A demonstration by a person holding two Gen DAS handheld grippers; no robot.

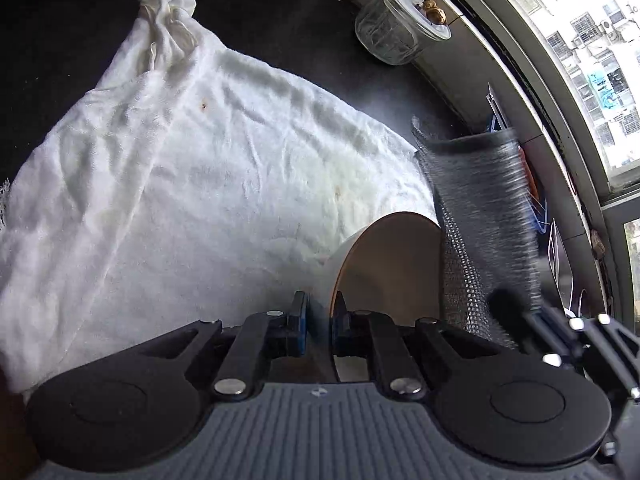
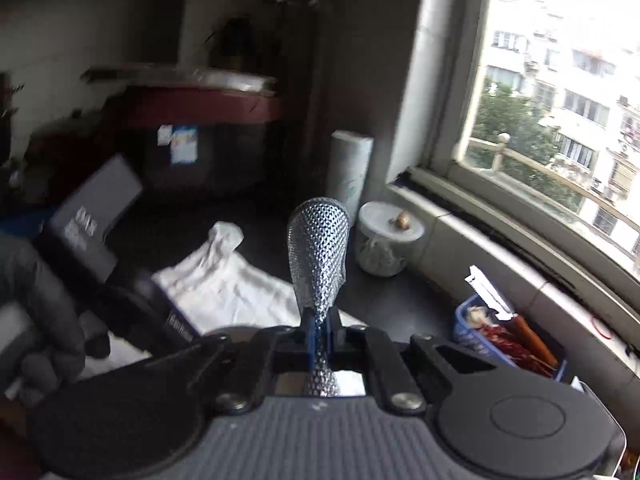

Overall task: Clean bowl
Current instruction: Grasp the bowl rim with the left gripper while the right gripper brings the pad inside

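The left gripper [image 1: 320, 312] has its fingers [image 1: 298, 312] pinching the rim of the bowl [image 1: 384, 264], tipped on edge over the white cloth [image 1: 192, 168]. The right gripper [image 2: 322, 334] pinches a silver mesh scrubber [image 2: 318, 252], which stands up beyond its fingers, just right of the bowl.

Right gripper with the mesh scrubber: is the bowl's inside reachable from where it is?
Probably yes. The left gripper holds the bowl tilted by its rim, mouth facing the silver mesh scrubber pinched in the right gripper; nothing sits between them.
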